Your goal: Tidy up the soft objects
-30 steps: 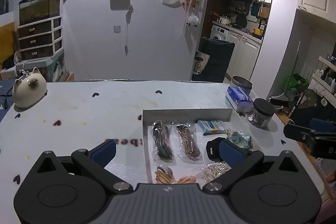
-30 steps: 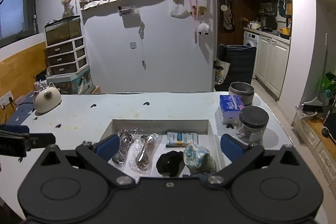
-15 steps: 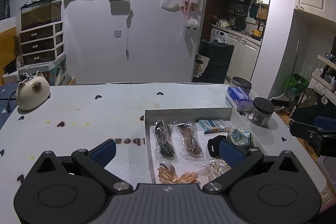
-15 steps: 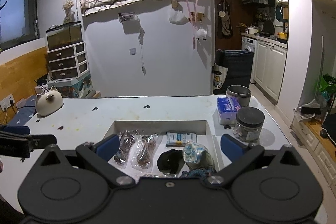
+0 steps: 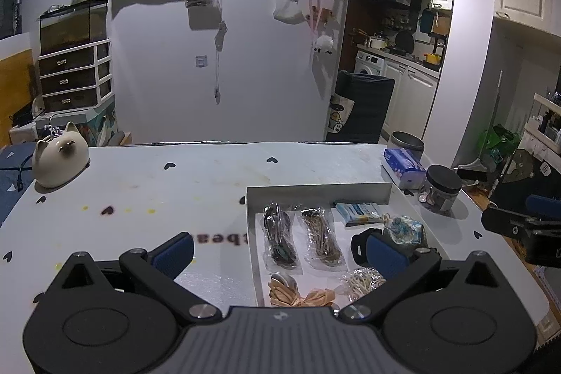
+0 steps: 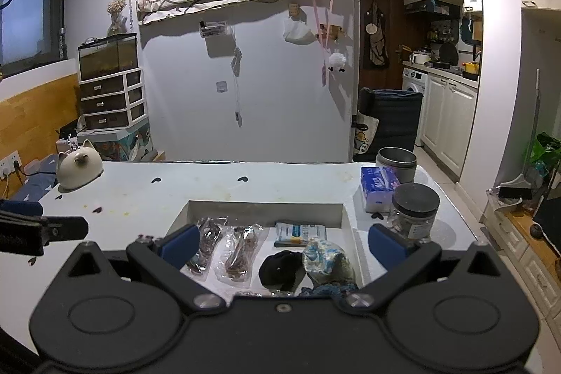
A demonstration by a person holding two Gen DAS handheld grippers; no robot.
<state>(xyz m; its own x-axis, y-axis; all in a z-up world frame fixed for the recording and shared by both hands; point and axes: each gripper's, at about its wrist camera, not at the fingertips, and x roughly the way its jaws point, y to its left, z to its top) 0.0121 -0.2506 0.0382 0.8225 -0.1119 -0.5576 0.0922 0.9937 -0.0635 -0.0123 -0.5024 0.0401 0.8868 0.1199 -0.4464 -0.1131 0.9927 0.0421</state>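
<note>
Inside tray (image 5: 317,190): 2 bagged cords (image 5: 280,242), black pouch (image 6: 280,270); both tongs (image 5: 277,249) (image 6: 282,242) wide, empty.

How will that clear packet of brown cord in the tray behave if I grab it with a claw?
The clear packet of brown cord looks like thin glossy film, so it is probably slippery and may crinkle. The coiled cord inside likely makes it floppy, sagging either side of a middle pinch. It looks light, and lying flat in the tray it may slide before lifting.

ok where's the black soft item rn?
Inside the tray, right half: black soft item sits left of the blue-patterned bundle, in front of the flat blue-white packet.
</note>
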